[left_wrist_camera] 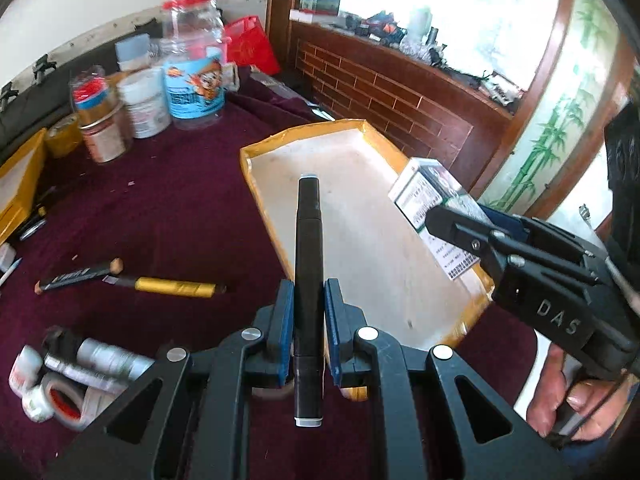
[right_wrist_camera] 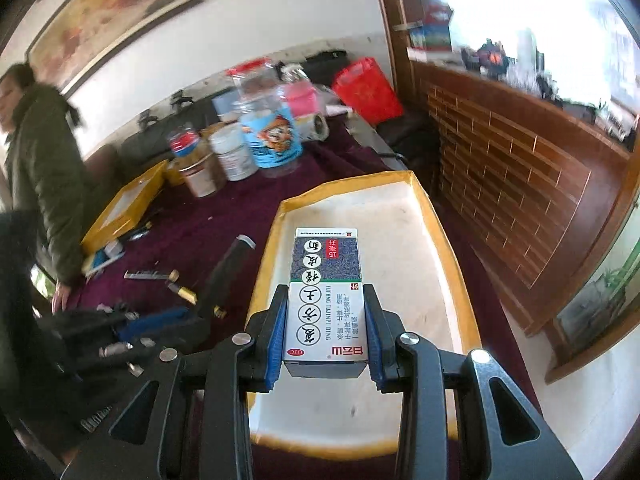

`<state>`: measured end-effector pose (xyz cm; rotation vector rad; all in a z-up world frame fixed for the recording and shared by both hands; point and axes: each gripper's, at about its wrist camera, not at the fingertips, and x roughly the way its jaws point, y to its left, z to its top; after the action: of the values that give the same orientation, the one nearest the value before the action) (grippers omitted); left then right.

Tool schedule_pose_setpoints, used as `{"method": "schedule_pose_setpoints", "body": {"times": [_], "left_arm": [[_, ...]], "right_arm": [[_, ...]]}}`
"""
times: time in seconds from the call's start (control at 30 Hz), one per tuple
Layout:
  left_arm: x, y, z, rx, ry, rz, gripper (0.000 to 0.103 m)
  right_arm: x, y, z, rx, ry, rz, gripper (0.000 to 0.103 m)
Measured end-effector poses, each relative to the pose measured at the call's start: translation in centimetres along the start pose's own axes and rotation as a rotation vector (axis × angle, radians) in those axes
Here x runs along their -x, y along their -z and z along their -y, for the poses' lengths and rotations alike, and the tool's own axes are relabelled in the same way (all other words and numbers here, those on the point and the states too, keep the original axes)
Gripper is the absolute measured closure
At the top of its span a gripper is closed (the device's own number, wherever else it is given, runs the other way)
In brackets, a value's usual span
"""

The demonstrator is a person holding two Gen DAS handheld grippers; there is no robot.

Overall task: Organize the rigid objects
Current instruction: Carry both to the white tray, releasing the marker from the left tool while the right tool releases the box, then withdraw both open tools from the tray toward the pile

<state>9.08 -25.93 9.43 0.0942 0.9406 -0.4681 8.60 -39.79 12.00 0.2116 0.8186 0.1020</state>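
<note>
The left gripper (left_wrist_camera: 308,316) is clamped on a black marker (left_wrist_camera: 307,264), which runs lengthwise between the blue pads and juts forward over the near edge of the yellow-rimmed tray (left_wrist_camera: 256,160); the right gripper (right_wrist_camera: 325,328) is closed on a white medicine box (right_wrist_camera: 326,292), held above the tray's pale floor; neither item touches the tray yet, so I judge both to be on the way to being set down; the tray looks bare, which suggests the sorting has barely begun; left to gather on the maroon cloth (left_wrist_camera: 160,208) are a gold-handled tool (left_wrist_camera: 176,286), rolls of tape (left_wrist_camera: 60,396) and, well apart at the back, a cluster of jars (left_wrist_camera: 152,92).
</note>
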Motion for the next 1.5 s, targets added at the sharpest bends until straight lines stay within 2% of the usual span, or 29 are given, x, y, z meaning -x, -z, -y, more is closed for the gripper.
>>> {"method": "schedule_pose_setpoints", "body": {"times": [0.17, 0.3, 0.53, 0.63, 0.73, 0.87, 0.93, 1.03, 1.23, 1.27, 1.3, 1.37, 1.5], "left_arm": [[-4.9, -3.1, 0.2, 0.057, -0.006, -0.062, 0.091], [-8.1, -4.9, 0.3, 0.081, -0.029, -0.089, 0.091], [-11.2, -5.5, -0.6, 0.119, -0.079, -0.110, 0.091], [-11.8, -5.2, -1.1, 0.141, -0.067, -0.098, 0.091], [-11.7, -5.0, -1.2, 0.136, -0.069, -0.072, 0.086], [-11.5, -4.8, -0.7, 0.104, -0.057, -0.095, 0.086], [-10.9, -4.6, -0.3, 0.089, -0.063, -0.089, 0.086], [-8.9, -3.8, 0.4, 0.068, -0.047, -0.062, 0.086], [-3.8, -1.2, -0.4, 0.103, 0.024, -0.006, 0.085], [-2.6, -0.6, -0.6, 0.098, 0.033, 0.009, 0.079], [-1.6, 0.1, -0.8, 0.095, 0.035, 0.013, 0.066], [0.0, 1.1, -1.2, 0.084, 0.044, 0.024, 0.052], [3.8, 4.1, -2.4, 0.035, 0.040, 0.073, 0.051]], "right_arm": [[-5.1, -3.9, 2.4, -0.054, 0.004, -0.076, 0.072], [-9.2, -5.7, 3.4, -0.067, 0.027, -0.135, 0.073], [-14.2, -6.5, 4.9, -0.120, 0.019, -0.220, 0.073], [-15.1, -6.5, 4.9, -0.132, 0.001, -0.234, 0.073], [-15.3, -6.4, 4.8, -0.124, -0.022, -0.237, 0.069], [-14.0, -6.2, 5.3, -0.143, -0.002, -0.213, 0.056], [-13.1, -6.3, 5.3, -0.148, 0.001, -0.194, 0.056], [-10.6, -5.9, 4.8, -0.160, -0.038, -0.156, 0.056], [-4.7, -3.9, 2.6, -0.156, -0.106, -0.062, 0.056], [-3.8, -3.3, 2.3, -0.157, -0.125, -0.052, 0.055], [-2.9, -2.6, 2.0, -0.159, -0.140, -0.037, 0.055], [-1.5, -1.1, 1.3, -0.158, -0.154, -0.019, 0.052], [-0.1, 1.8, -1.1, -0.133, -0.221, -0.034, 0.052]]}}
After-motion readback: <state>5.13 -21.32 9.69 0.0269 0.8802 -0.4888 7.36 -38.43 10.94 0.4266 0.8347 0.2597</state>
